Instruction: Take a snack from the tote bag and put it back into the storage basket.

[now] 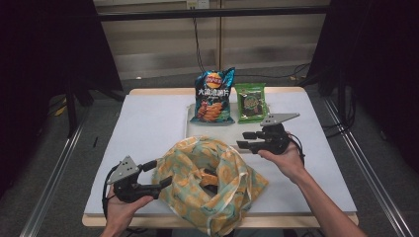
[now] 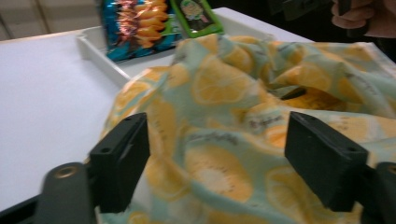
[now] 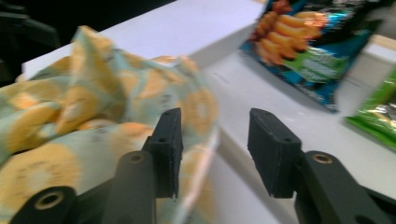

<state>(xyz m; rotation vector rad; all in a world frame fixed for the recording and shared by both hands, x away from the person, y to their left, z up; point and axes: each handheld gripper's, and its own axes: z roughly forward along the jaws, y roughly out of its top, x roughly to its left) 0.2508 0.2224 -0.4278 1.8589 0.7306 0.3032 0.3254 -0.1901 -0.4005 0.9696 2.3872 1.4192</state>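
Note:
A cloth bag point(image 1: 212, 182) printed with lemon slices lies crumpled at the front middle of the white table point(image 1: 143, 123); something orange point(image 1: 209, 177) shows in its mouth. My left gripper point(image 1: 163, 171) is at the bag's left edge, jaws open. In the left gripper view the bag point(image 2: 233, 116) lies just beyond my left gripper point(image 2: 217, 158), and the pads do not press on it. My right gripper point(image 1: 241, 139) hovers open by the bag's upper right, above the tray's front edge. In the right gripper view the bag point(image 3: 70, 121) lies left of my right gripper point(image 3: 215, 140).
A white tray point(image 1: 190, 129) behind the bag holds a blue chips bag point(image 1: 214, 96) and a green snack packet point(image 1: 251, 102), both leaning at its back. The chips bag point(image 2: 135, 23) and the green packet point(image 3: 378, 116) also appear in the gripper views. Dark stands flank the table.

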